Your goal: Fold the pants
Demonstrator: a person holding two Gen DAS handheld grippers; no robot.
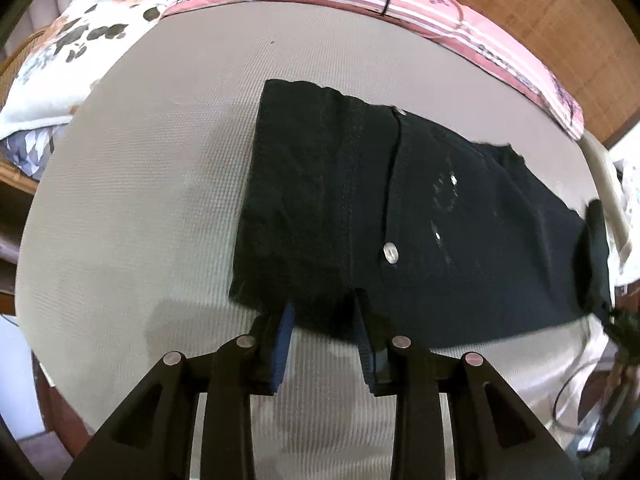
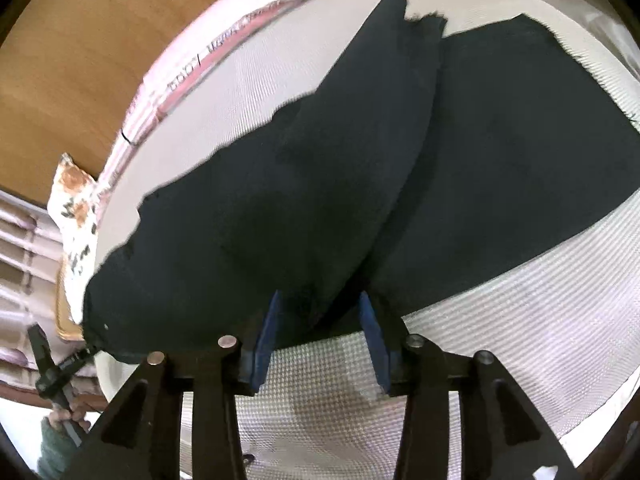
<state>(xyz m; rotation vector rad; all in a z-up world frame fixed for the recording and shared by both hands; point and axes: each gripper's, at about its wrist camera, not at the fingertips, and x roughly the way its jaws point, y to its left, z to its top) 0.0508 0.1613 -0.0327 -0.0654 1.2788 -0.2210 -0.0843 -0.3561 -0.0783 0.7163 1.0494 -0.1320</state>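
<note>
Black pants (image 1: 400, 216) lie flat on a beige woven mat (image 1: 160, 200), waistband with metal button (image 1: 391, 253) toward the middle. My left gripper (image 1: 324, 312) is open, its blue pads on either side of the pants' near edge by the waist. In the right wrist view the two legs of the pants (image 2: 360, 184) spread away over the mat (image 2: 500, 340). My right gripper (image 2: 320, 304) is open, its blue pads straddling the near edge where the two legs meet. The fabric sits between the pads of each gripper but is not pinched.
A pink striped blanket (image 1: 420, 4) runs along the mat's far edge, and a floral pillow (image 1: 80, 40) lies at the far left. Wooden floor (image 2: 80, 60) lies beyond. The left gripper and the hand holding it (image 2: 56, 376) show at the right wrist view's lower left.
</note>
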